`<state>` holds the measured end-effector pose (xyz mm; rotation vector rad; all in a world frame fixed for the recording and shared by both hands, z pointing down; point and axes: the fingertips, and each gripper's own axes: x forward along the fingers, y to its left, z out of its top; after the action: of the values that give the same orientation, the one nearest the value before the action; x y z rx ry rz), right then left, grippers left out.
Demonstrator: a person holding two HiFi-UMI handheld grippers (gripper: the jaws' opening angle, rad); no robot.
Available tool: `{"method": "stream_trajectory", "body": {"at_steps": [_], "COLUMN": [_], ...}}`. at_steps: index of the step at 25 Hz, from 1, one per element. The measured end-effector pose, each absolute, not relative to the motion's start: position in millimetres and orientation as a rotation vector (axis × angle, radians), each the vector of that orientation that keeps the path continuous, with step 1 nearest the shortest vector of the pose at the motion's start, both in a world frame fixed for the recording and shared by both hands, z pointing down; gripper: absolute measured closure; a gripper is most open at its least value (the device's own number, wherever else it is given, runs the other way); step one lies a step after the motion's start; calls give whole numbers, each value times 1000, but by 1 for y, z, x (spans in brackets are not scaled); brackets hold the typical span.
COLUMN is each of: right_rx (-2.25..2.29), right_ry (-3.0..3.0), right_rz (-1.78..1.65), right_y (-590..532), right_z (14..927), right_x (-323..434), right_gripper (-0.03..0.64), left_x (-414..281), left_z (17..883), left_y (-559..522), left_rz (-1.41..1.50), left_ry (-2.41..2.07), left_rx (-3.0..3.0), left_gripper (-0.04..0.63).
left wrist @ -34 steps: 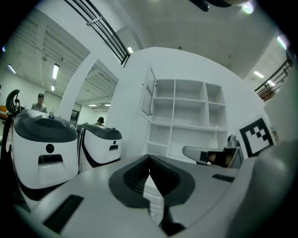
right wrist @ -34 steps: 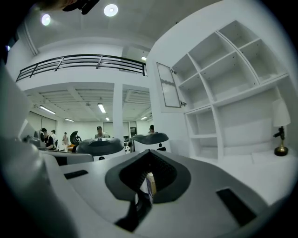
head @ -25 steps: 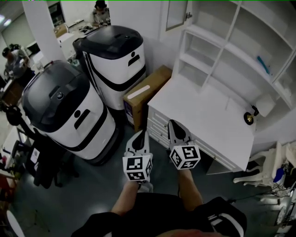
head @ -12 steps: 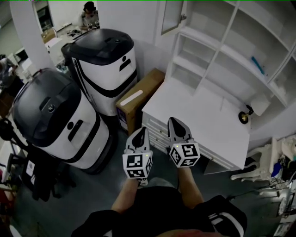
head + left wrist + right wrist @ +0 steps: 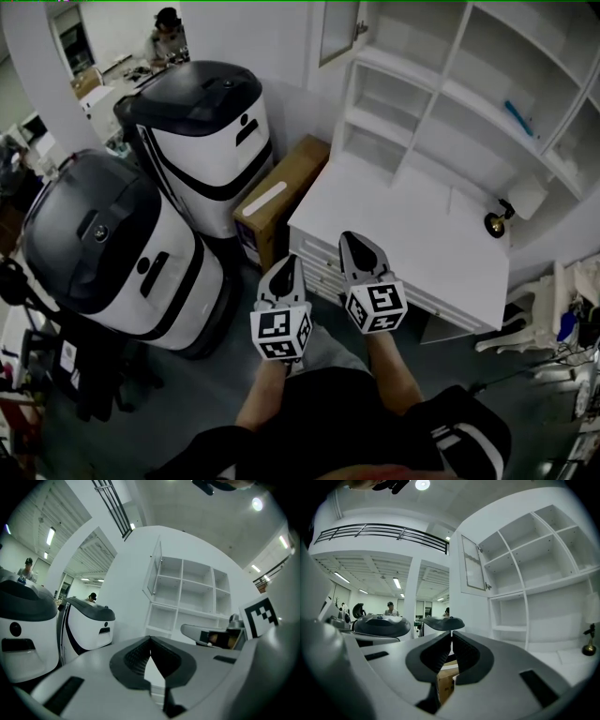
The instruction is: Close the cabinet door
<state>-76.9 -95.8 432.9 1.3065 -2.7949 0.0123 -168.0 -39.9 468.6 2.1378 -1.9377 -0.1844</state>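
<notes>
The right gripper view shows whole the glass cabinet door (image 5: 472,569), swung open at the shelf unit's (image 5: 534,559) upper left, which the head view crops; there the left hand-held gripper (image 5: 287,262) and right hand-held gripper (image 5: 353,240), both closed and empty, hover before the unit's worktop (image 5: 412,225), a cardboard box (image 5: 281,197) and white machines (image 5: 202,131) left of it.

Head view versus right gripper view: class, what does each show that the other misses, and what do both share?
Only the head view shows both grippers from above, the left gripper and right gripper side by side with their marker cubes, plus the desk drawers. Only the right gripper view shows the black railing high up, a ceiling lamp, and its own jaws pressed together with nothing between. Both show the cabinet door standing open, the cardboard box and the white shelves.
</notes>
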Motion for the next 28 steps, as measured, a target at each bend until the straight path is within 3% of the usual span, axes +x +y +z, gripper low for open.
{"method": "stream_trajectory", "body": {"at_steps": [7,22,25,28], "right_rx": [1324,1369,1356,1363], "right_ry": [-2761,-2837,-2892,-2913], "right_rz": [-108,-404,-502,-603], "right_y": [-133,-204,-222,-235], "right_z": [419,349,315,288], "right_x": [-91,-128,-141,-158], "right_gripper": [598,597,523,517], "left_x": [-208,-198,-207,-222], "left_z": [473,495,492,488], "left_y": [-68,-138,-149,-154], "left_rz": [-240,-193,-201,-207], "left_ry": [-1997,-1836,-1851,-1864], "left_rx": [2048,2117,2115,2109], "left_gripper": [583,583,583,583]}}
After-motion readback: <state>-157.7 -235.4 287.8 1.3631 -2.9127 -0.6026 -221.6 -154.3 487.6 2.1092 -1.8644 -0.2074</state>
